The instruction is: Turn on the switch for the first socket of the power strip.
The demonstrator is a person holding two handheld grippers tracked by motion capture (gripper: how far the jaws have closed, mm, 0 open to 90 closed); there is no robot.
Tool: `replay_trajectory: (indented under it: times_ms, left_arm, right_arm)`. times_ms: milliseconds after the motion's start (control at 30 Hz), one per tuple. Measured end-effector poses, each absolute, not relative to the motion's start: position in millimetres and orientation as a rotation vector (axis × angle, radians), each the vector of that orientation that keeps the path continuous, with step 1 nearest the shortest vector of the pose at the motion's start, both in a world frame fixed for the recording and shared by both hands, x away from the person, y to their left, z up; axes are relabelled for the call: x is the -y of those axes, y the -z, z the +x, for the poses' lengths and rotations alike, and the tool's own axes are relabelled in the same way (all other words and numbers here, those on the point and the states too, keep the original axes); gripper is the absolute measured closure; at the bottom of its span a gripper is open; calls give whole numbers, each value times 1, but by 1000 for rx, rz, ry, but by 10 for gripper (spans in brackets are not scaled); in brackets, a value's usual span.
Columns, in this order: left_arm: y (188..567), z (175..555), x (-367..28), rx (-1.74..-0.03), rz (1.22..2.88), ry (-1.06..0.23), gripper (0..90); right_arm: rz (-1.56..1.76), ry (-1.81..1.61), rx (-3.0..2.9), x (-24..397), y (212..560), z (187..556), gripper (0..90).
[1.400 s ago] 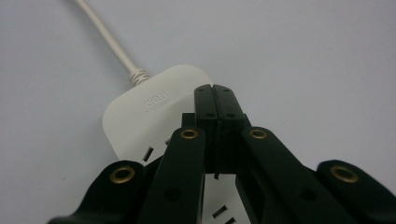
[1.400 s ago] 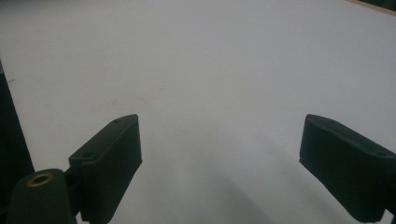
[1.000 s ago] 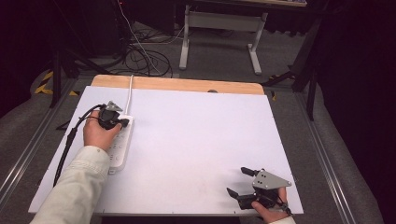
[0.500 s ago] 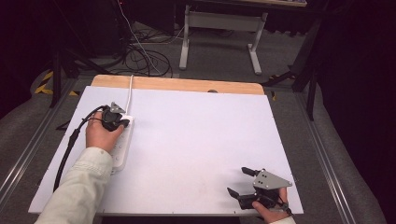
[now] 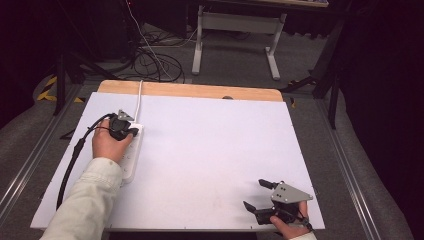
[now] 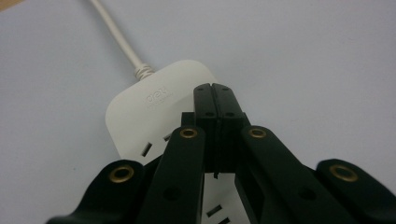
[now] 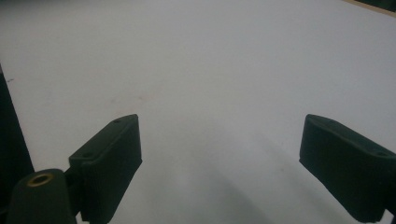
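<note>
A white power strip [image 5: 132,156] lies along the left side of the white table [image 5: 210,140], and its white cord [image 5: 139,95] runs off over the far edge. My left gripper [image 5: 132,132] is held over the strip's cord end. In the left gripper view its jaws [image 6: 215,91] are pressed together just above the strip [image 6: 149,105], with nothing seen between them. Socket slots show beside the jaws. My right gripper [image 5: 253,193] rests near the front right corner. It stands wide open [image 7: 219,154] over bare table.
A wooden strip [image 5: 190,90] borders the table's far edge. The left gripper's black cable [image 5: 75,155] trails off the left side. On the floor beyond are tangled cables [image 5: 155,60] and a desk frame [image 5: 235,30]. Metal rails [image 5: 350,165] flank the table.
My left gripper has edged slightly toward the cord end of the power strip. The right gripper has not moved.
</note>
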State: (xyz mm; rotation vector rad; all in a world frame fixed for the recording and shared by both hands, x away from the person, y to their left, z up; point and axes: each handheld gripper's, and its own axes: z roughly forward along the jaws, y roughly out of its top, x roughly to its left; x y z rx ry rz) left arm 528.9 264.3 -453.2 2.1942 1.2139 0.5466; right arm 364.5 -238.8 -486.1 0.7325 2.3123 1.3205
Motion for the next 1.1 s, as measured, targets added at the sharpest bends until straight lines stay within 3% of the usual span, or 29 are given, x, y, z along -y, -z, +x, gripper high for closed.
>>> replay_trajectory:
  times_ms: [733, 1100]
  left_arm:
    - [450, 530, -270, -1205, 2164, -504, 900]
    - [418, 517, -274, -1157, 2080, -507, 900]
  right_arm:
    - [741, -1323, -2309, 241, 486, 365, 135]
    - [743, -1325, -2308, 241, 486, 365, 135]
